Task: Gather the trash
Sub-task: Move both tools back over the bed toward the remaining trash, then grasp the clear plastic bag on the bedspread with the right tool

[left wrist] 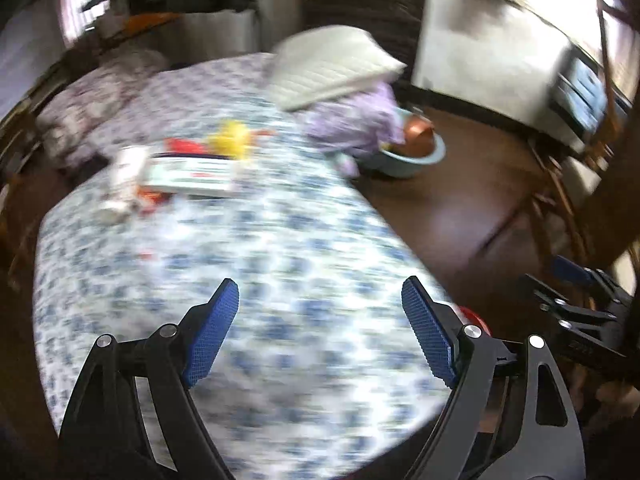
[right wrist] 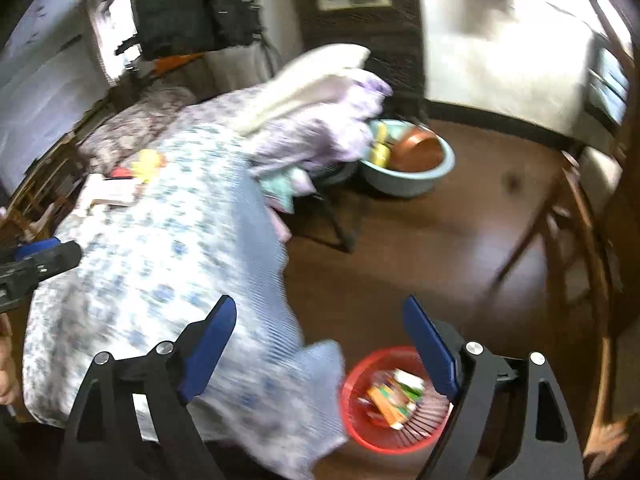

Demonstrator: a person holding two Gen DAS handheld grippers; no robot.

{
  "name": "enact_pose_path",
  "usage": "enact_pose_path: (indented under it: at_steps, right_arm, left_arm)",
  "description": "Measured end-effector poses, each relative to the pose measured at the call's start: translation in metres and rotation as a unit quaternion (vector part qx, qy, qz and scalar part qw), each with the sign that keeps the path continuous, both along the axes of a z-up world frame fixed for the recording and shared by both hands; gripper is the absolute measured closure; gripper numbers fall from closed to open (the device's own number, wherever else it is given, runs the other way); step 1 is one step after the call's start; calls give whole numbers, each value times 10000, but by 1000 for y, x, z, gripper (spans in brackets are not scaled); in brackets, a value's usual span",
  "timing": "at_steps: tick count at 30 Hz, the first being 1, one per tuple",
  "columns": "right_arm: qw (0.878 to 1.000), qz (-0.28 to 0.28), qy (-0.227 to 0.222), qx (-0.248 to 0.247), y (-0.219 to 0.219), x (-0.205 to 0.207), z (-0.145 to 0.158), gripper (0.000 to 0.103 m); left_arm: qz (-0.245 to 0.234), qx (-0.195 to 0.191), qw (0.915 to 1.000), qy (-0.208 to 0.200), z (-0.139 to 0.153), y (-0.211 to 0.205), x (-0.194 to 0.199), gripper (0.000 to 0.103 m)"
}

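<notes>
Several pieces of trash lie on the blue-flowered bed (left wrist: 256, 248): a white and red flat box (left wrist: 192, 176), a white wrapper (left wrist: 124, 176), a yellow wrapper (left wrist: 232, 140) and red scraps (left wrist: 182, 146). They also show in the right wrist view (right wrist: 116, 188). My left gripper (left wrist: 320, 320) is open and empty above the near end of the bed. My right gripper (right wrist: 320, 344) is open and empty above the bed's corner, beside a red mesh basket (right wrist: 360, 432) on the floor that holds colourful wrappers (right wrist: 394, 400). Both views are blurred.
A white pillow (left wrist: 336, 64) lies on lilac bedding (left wrist: 356, 120) at the bed's far end. A pale blue basin (right wrist: 412, 184) with a copper bowl (right wrist: 416, 152) stands on the brown floor. A wooden chair (right wrist: 568, 232) stands to the right.
</notes>
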State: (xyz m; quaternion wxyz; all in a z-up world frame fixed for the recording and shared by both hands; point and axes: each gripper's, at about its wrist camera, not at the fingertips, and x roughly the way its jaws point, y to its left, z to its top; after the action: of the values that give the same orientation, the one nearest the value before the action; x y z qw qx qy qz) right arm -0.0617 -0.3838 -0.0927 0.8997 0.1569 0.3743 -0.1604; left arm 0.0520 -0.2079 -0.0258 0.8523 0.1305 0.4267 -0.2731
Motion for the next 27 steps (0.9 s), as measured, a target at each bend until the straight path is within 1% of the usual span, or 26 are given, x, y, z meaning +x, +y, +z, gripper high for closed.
enact_pose_path:
  at_steps: [1,3,5,7,9,11,12,15,19,20,21,23,27]
  right_arm:
    - [10000,72,-55,-35,9,8,5,14]
    - [9995,245,-167,-116,33,29,15,11]
    - [9985,475,-220,-188,60,53,21,10]
    - [9968,704,-195,-321,88,77,22,10]
    - [9946,908,-152,-479,117,101,19,10]
    - [9928,1050,-132,-558,137,115,17,10]
    - [9916,1152,-105,-579,149,128,14,10]
    - [9896,1348,-153,-487,175,149,10,10]
    - [9875,1492,-116,-503,198,176,8,11]
    - [9869,1508,-113,-559,204,184,8,11]
    - [9857,1571,-77,-610,213,194,7,11]
    - [9842,1661,-27,-608,223,205,4,11]
    - [9808,1843,151,-622,240,228,-3,24]
  left_arm:
    - [189,-35,9998,-35,1,15,9,22]
    - [519,-124,9986,-63,1,42,26,22]
    - [831,-262,9962,-29,-3,70,43,22]
    - [1175,-315,9926,-5,-9,97,59,22]
    - [1402,-300,9897,12,-14,116,73,22]
    - [1663,-144,9859,-93,-18,132,85,22]
    - [1728,-101,9848,-139,-18,138,89,22]
    - [1985,-25,9798,-230,-20,160,101,22]
    - [2551,-211,9667,-66,-20,189,115,22]
    - [2672,-258,9633,-63,-18,195,116,22]
    - [2866,-291,9575,-105,-14,203,118,22]
    - [3095,-279,9503,-200,-9,213,120,22]
    - [3365,-211,9411,-239,-10,226,125,22]
